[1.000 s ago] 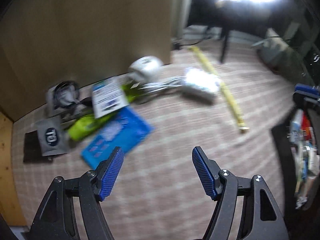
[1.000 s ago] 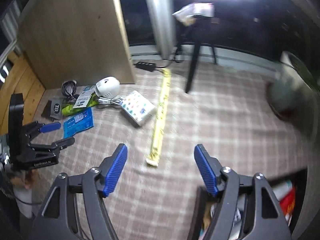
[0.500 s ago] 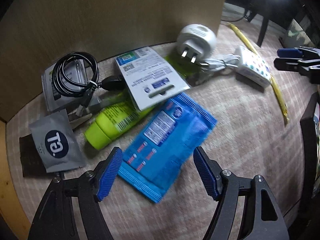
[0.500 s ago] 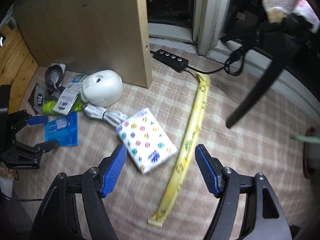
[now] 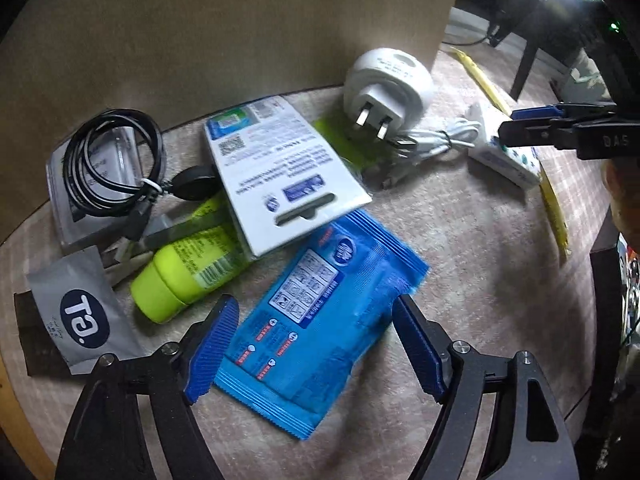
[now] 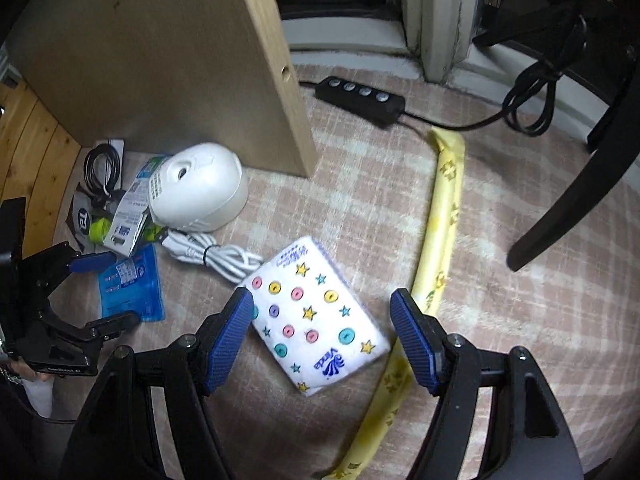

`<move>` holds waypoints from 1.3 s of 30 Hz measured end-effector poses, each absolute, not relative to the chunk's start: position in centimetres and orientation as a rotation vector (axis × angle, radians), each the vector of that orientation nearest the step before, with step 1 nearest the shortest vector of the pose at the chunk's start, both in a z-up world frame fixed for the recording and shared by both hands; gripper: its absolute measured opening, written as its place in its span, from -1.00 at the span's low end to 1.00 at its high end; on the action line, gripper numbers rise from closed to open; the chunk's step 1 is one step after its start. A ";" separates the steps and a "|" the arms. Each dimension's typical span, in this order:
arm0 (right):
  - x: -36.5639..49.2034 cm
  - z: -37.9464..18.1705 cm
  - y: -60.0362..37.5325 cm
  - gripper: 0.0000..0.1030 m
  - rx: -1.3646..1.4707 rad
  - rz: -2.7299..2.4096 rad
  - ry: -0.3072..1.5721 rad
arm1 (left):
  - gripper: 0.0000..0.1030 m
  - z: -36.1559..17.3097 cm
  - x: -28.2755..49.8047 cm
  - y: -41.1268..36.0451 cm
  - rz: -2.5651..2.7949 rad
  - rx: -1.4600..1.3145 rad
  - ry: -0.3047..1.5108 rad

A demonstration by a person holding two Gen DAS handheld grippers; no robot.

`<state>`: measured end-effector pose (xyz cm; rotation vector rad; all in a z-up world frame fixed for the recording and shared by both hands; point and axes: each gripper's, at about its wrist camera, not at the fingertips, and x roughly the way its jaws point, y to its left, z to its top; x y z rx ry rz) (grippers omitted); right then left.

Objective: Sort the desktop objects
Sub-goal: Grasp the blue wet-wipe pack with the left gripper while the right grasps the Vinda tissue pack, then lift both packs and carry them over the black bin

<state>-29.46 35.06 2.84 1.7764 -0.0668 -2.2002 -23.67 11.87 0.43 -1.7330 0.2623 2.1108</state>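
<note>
Fingers of the left gripper (image 5: 312, 344) are opening around the slanted blue packet (image 5: 320, 320) on the cloth, untouched, while only the right gripper (image 6: 324, 336), open, sees the tissue pack's (image 6: 316, 312) top.

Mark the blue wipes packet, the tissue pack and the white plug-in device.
blue wipes packet (image 5: 320, 316), left wrist view, middle of its printed face.
tissue pack (image 6: 316, 312), right wrist view, patterned top.
white plug-in device (image 6: 200, 188), right wrist view, domed shell.

Home room: checked tablecloth (image 6: 360, 184), window sill (image 6: 352, 36), chair leg (image 6: 576, 200).
</note>
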 end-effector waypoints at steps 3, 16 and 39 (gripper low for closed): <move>-28.9 2.8 34.6 0.36 1.780 -2.189 -0.034 | 0.50 0.4 -22.9 12.8 2.104 -1.721 0.302; -26.8 1.9 31.7 0.34 1.814 -2.289 0.268 | 0.26 0.4 -20.6 16.2 2.169 -1.720 0.388; -17.5 4.5 33.9 -0.01 1.833 -2.468 -0.027 | -0.43 1.7 -11.6 21.0 2.380 -1.664 0.091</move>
